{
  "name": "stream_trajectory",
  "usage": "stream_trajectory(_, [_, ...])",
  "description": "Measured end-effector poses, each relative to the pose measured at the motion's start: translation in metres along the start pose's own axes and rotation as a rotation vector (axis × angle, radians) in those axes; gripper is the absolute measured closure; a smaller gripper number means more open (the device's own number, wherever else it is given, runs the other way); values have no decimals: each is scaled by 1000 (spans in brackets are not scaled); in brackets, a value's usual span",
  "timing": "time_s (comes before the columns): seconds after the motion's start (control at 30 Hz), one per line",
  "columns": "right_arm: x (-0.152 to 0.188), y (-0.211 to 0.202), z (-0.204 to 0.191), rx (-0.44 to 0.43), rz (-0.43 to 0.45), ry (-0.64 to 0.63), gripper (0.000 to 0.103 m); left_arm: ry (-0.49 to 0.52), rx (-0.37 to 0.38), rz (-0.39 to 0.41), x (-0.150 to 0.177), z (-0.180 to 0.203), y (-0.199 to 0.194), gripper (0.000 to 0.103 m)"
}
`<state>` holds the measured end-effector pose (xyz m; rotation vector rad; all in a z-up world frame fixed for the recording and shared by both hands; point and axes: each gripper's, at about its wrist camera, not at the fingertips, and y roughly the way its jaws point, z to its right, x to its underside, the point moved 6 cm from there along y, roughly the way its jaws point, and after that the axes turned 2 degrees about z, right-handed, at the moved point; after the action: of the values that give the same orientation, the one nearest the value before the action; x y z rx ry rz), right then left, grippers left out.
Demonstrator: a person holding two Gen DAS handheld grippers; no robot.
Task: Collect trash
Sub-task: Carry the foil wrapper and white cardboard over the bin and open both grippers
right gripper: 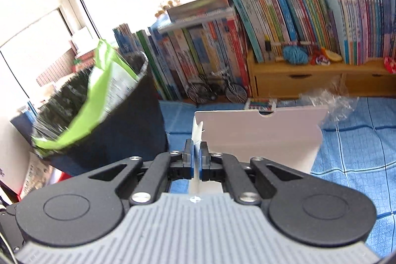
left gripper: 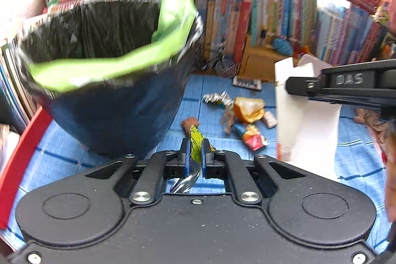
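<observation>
Bin [left gripper: 111, 115] blurred; beside it, left hand-held gripper [left gripper: 195, 152] clamps green foil wrapper [left gripper: 195, 147], right hand-held gripper [right gripper: 196, 155] clamps white cardboard box [right gripper: 262, 135].

Left claw [left gripper: 195, 152] – right claw [right gripper: 196, 155] – both clamped.

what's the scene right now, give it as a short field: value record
surface: blue mat
bin: black-lined trash bin, a green bag sticking out of it
left gripper: shut on a yellow-green wrapper
right gripper: shut on a flat white box
still on mat: wrapper pile, small card
backdrop: rows of books, model bicycle
</observation>
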<state>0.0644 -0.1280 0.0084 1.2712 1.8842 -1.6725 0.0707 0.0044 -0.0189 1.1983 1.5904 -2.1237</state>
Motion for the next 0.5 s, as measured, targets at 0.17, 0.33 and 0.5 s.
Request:
stream_trajectory(0.17, [-5, -9, -12, -11, 23, 6, 96, 23, 19, 44, -20, 2, -27, 96])
stream_trajectory(0.33, [-10, -16, -20, -21, 42, -5, 96, 31, 20, 84, -42, -3, -51, 96])
stream_trajectory(0.5, [-22, -23, -27, -35, 64, -9, 96, 28, 17, 149, -72, -12, -74, 96])
